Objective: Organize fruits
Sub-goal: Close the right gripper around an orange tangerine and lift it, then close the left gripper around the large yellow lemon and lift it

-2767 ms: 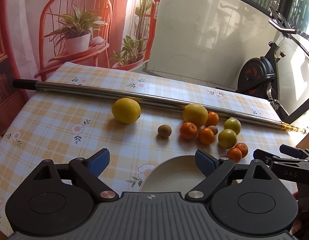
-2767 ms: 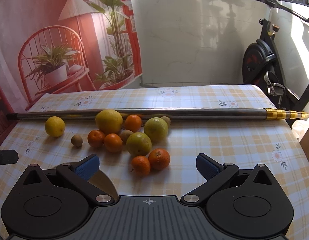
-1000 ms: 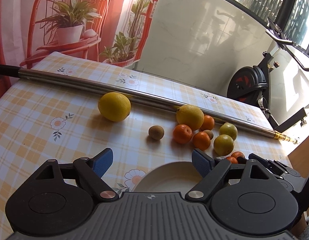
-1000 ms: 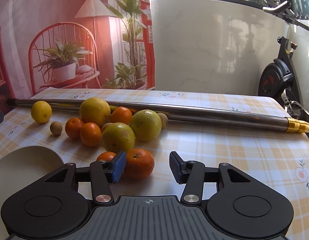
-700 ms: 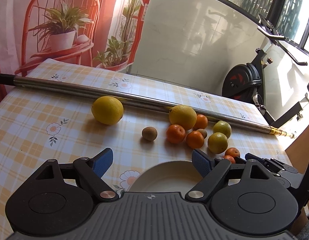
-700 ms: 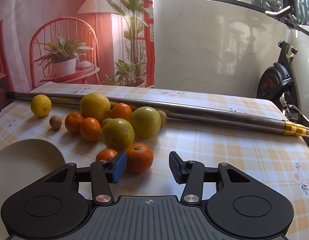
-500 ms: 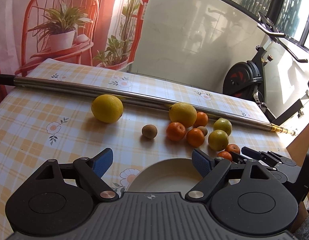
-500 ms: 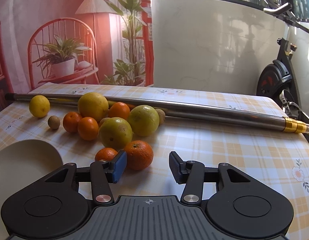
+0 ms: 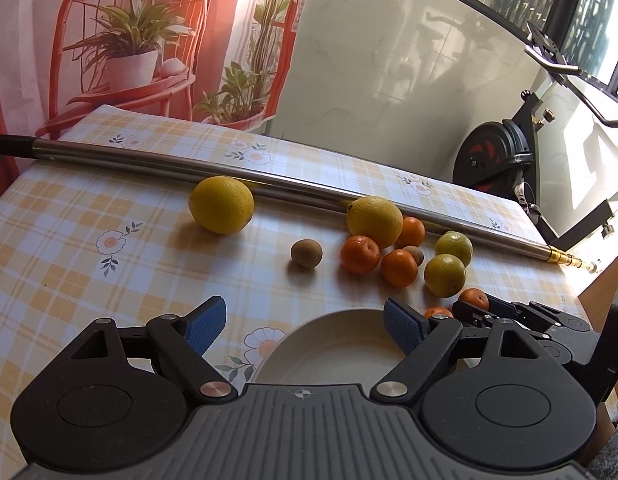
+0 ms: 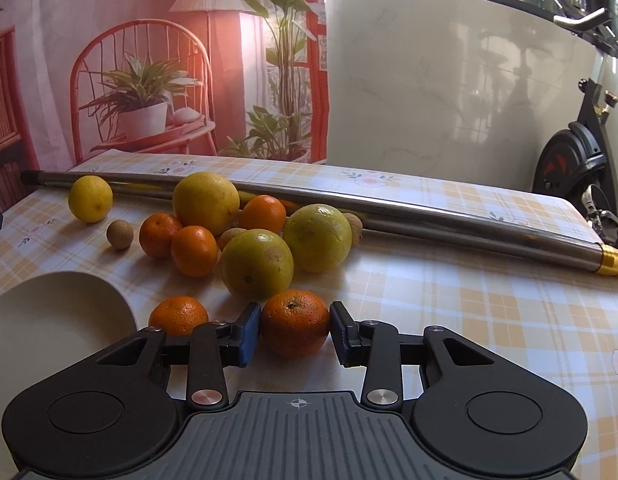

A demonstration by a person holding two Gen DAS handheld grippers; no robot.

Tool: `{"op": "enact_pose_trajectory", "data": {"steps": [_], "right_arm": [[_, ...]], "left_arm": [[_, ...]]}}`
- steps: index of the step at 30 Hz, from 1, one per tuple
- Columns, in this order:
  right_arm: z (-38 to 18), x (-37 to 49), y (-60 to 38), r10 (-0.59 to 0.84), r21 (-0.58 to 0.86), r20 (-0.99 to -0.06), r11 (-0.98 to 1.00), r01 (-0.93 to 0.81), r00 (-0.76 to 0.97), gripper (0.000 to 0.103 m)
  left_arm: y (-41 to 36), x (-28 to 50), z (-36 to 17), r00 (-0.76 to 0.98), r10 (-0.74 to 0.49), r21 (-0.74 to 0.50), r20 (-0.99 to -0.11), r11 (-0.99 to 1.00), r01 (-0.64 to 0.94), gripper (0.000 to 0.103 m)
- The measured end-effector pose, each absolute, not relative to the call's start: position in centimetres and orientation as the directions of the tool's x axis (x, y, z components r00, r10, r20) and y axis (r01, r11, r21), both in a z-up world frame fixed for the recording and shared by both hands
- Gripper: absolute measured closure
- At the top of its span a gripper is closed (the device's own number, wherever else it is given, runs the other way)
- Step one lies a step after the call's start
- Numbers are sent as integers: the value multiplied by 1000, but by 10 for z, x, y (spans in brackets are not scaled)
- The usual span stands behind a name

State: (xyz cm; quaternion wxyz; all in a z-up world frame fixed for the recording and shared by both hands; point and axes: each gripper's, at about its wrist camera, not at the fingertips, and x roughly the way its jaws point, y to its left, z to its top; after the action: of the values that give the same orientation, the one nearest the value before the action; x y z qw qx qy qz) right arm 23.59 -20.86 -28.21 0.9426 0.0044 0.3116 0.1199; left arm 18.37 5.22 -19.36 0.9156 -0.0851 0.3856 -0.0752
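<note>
An orange mandarin sits on the checked tablecloth between the pads of my right gripper. The jaws are closing and both blue pads touch its sides. The left wrist view shows that mandarin at the right gripper's tips. A second mandarin lies just left of it, beside a cream plate. Behind stand two yellow-green oranges, more mandarins, a large yellow citrus, a kiwi and a lemon. My left gripper hangs open over the plate's near side, holding nothing.
A long steel pole lies across the table behind the fruit. The table's right edge runs close to my right gripper. An exercise bike stands beyond the far right corner, and a printed backdrop hangs behind the table.
My right gripper's jaws have narrowed onto the mandarin, which now sits centred between the pads instead of by the left finger. The left gripper has kept still and open.
</note>
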Motion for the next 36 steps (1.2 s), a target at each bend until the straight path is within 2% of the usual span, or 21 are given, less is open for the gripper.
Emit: {"op": "enact_pose_trajectory", "data": {"steps": [9, 18, 23, 31, 36], "right_arm": [[-284, 237, -209, 232, 92, -601, 971, -222, 764, 69], [-282, 232, -214, 236, 106, -577, 971, -214, 782, 69], [-281, 231, -216, 235, 110, -567, 971, -210, 789, 69], [-281, 229, -221, 233, 133, -556, 972, -192, 798, 69], [-281, 230, -226, 233, 162, -550, 972, -172, 802, 69]], "left_arm": [[56, 182, -195, 690, -196, -218, -697, 974, 56, 15], [68, 195, -193, 693, -172, -234, -700, 972, 6, 15], [71, 222, -181, 754, -112, -147, -647, 989, 21, 15], [77, 271, -196, 775, -121, -78, -620, 993, 92, 16], [91, 296, -215, 760, -117, -133, -640, 990, 40, 18]]}}
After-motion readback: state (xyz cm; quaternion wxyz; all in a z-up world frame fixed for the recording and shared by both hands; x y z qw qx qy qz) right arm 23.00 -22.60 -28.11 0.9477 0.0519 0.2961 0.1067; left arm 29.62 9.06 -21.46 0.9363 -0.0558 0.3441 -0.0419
